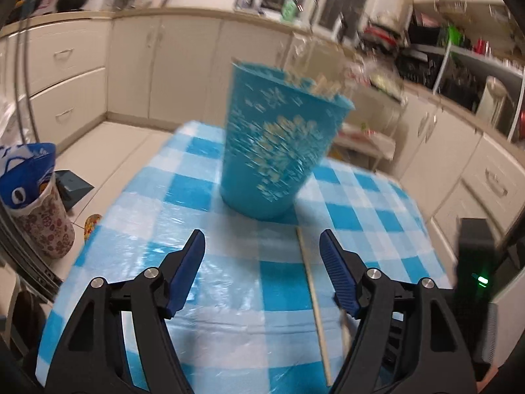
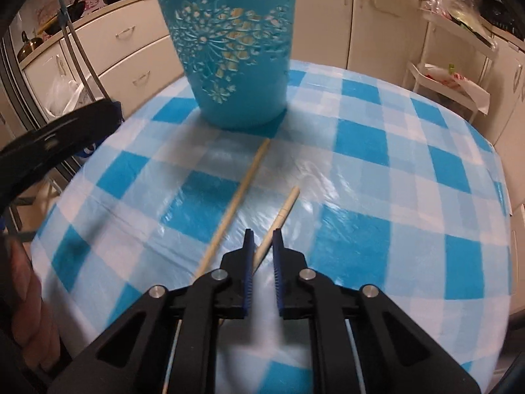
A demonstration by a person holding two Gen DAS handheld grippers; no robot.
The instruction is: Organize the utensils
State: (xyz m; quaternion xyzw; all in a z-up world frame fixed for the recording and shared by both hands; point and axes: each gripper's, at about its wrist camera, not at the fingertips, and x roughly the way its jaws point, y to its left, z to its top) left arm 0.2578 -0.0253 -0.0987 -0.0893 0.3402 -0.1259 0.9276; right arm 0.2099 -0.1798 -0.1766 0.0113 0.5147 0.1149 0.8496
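Note:
A turquoise cut-out holder (image 1: 275, 151) (image 2: 229, 52) stands upright on the blue-checked tablecloth (image 1: 183, 190) (image 2: 393, 170), with light sticks showing at its rim. Two wooden chopsticks lie in front of it. My right gripper (image 2: 262, 239) points down at the nearer chopstick (image 2: 285, 210), and its jaws are nearly together and pinch the stick where it crosses between the tips. The other chopstick (image 2: 236, 197) (image 1: 311, 295) lies free to its left, just inside my left gripper's right finger. My left gripper (image 1: 261, 239) stands open above the cloth with nothing between its pads.
A floral bin with a blue bag (image 1: 39, 203) stands on the floor to the left of the table. A white trolley (image 2: 452, 75) and cream cabinets (image 1: 65, 75) ring the table. A black box with a green light (image 1: 472, 256) is at the right. A hand (image 2: 26, 295) shows at the left edge.

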